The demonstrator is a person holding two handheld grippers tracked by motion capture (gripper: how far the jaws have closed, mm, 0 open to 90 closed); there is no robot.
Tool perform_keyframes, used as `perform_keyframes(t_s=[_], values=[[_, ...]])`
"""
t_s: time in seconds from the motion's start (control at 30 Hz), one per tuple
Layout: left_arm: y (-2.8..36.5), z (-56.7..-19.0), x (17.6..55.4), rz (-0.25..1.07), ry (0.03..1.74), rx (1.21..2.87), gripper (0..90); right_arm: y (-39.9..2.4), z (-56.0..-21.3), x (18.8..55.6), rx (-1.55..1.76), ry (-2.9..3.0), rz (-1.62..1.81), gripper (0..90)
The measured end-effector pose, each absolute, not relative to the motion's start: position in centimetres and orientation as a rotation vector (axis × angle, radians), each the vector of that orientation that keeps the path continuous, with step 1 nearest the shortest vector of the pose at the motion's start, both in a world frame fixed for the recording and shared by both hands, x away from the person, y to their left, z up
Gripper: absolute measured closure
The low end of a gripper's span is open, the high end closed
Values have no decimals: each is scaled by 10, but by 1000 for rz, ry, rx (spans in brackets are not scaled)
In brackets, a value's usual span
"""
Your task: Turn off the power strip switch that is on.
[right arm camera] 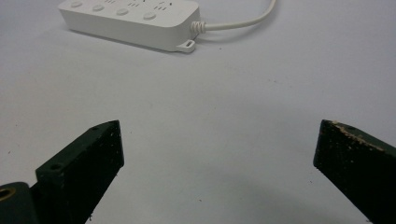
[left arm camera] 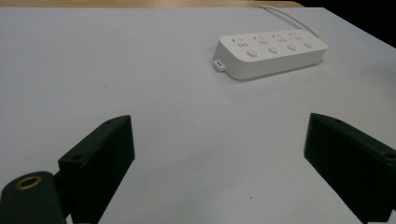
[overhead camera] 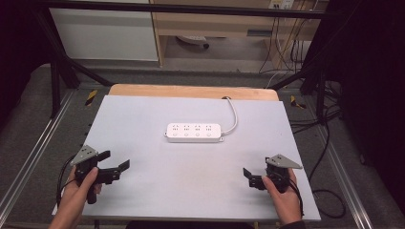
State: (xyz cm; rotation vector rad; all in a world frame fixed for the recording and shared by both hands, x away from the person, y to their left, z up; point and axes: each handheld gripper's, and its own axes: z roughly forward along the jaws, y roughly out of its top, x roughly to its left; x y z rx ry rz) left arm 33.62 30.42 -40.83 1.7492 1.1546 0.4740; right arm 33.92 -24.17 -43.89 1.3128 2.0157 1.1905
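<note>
A white power strip (overhead camera: 194,132) with a row of sockets and round buttons lies flat at the middle of the pale grey table top (overhead camera: 191,191). Its white cable (overhead camera: 234,114) runs off toward the table's far edge. My left gripper (overhead camera: 114,160) is held low at the front left, open, with nothing between its jaws. My right gripper (overhead camera: 255,167) is at the front right, also open and holding nothing. In the left gripper view the power strip (left arm camera: 271,53) lies ahead to the right of the left gripper (left arm camera: 219,123). The right gripper (right arm camera: 219,127) sees the power strip (right arm camera: 130,21) ahead to its left.
A wooden board edge (overhead camera: 191,90) shows behind the grey top. Black frame bars (overhead camera: 62,57) stand around the table, and loose cables (overhead camera: 329,143) hang at the right side. Bare table surface lies between both grippers and the strip.
</note>
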Motion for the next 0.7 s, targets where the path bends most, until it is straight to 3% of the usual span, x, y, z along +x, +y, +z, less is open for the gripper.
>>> perform_keyframes(t_s=[0.7], values=[[300,-430,320,509,1182,1767,99,-251,-456,350,1454,2013,1002,35]])
